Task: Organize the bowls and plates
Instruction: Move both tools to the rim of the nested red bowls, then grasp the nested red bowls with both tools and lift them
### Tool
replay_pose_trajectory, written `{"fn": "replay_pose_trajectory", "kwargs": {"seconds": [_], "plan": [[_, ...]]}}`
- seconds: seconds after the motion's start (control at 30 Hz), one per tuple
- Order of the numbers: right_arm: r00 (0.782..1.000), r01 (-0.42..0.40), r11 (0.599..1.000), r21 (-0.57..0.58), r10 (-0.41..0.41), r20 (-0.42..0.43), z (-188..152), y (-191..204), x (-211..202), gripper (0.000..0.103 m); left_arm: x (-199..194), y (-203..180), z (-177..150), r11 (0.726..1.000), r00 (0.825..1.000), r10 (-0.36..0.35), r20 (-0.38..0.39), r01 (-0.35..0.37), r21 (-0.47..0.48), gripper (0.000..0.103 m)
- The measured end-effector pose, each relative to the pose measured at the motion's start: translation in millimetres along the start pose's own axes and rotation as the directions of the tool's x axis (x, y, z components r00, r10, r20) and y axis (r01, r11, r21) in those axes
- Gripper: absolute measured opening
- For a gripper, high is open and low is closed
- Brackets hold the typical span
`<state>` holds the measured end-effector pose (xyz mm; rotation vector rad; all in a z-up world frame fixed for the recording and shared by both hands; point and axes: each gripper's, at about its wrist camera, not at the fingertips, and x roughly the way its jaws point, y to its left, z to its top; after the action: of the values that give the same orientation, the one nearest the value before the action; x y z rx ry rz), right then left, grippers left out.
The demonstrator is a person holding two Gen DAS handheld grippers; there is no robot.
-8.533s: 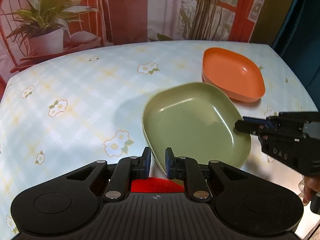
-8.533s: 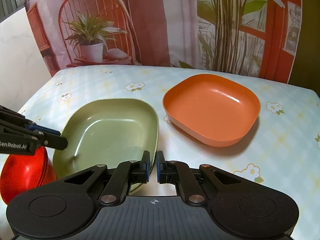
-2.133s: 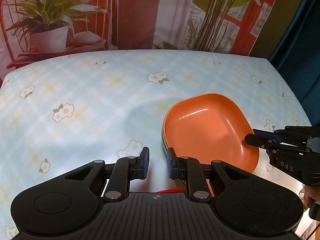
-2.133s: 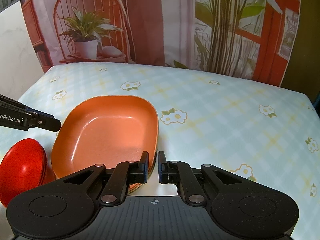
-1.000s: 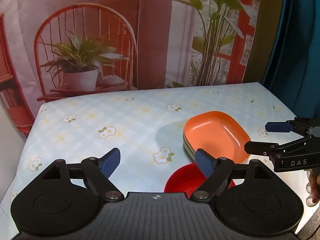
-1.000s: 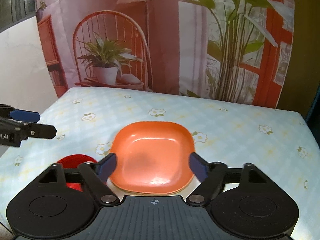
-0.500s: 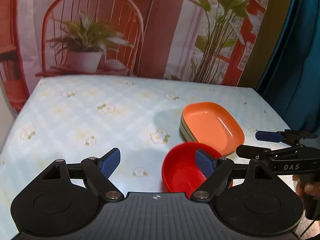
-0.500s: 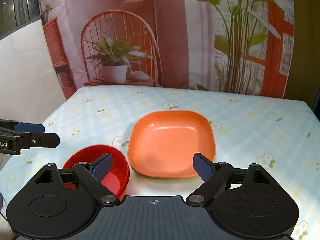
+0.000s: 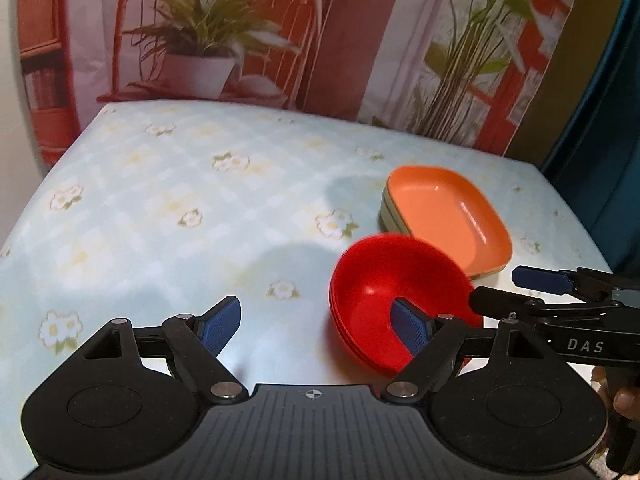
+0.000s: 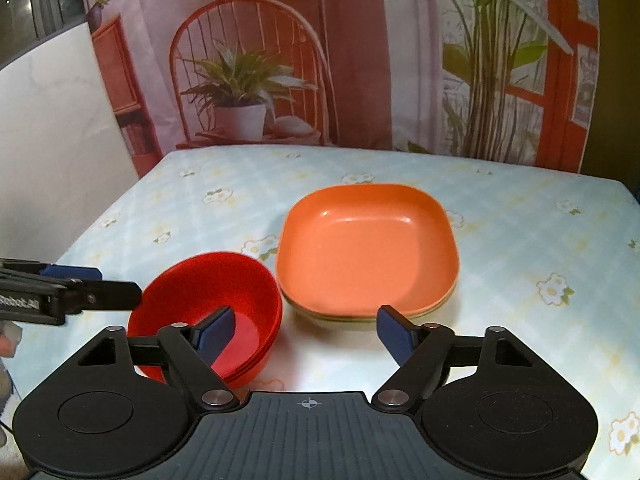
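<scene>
An orange plate (image 10: 366, 248) lies on top of a green plate (image 10: 352, 322); only the green edge shows beneath it. The stack also shows in the left wrist view (image 9: 448, 216). A stack of red bowls (image 10: 208, 300) stands just left of the plates, also in the left wrist view (image 9: 396, 296). My left gripper (image 9: 316, 322) is open and empty, raised above the table near the bowls. My right gripper (image 10: 306, 334) is open and empty, raised in front of the bowls and plates. Each gripper shows in the other's view, the right one (image 9: 560, 300) and the left one (image 10: 68, 288).
The table wears a light blue checked cloth with flowers (image 9: 180, 208). A printed backdrop of a chair and plants (image 10: 320, 60) hangs behind the table. A white wall (image 10: 52, 140) stands at the left, a dark blue curtain (image 9: 600, 120) at the right.
Both grippers, shut two seconds ago, have opened and drawn back and up from the dishes. The orange plate, once beside the green one, lies on it.
</scene>
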<state>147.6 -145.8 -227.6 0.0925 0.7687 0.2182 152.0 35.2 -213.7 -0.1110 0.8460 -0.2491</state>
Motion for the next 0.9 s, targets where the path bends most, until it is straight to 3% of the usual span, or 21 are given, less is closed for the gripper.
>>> {"fn": "replay_pose_trajectory", "kwargs": {"seconds": [0.37, 0.53, 0.87, 0.9], "plan": [[0.997, -0.048, 0.998, 0.029, 0.050, -0.063, -10.0, 6.2, 19.7, 0.063, 10.7, 2.5, -6.1, 0.999, 0.999, -0.033, -0.013, 0.033, -0.021, 0.076], [0.994, -0.061, 0.997, 0.050, 0.065, -0.089, -11.5, 6.1, 31.7, 0.058, 21.9, 7.3, -5.4, 0.997, 0.998, -0.059, -0.038, 0.058, -0.042, 0.062], [0.989, -0.102, 0.993, 0.057, 0.108, -0.101, -12.2, 9.3, 39.6, 0.044, 37.7, 10.2, -3.5, 0.992, 0.992, -0.099, -0.076, 0.093, -0.081, 0.051], [0.988, -0.107, 0.993, 0.057, 0.112, -0.102, -12.2, 9.6, 39.8, 0.043, 38.4, 10.0, -4.5, 0.992, 0.992, -0.102, -0.079, 0.096, -0.083, 0.046]]}}
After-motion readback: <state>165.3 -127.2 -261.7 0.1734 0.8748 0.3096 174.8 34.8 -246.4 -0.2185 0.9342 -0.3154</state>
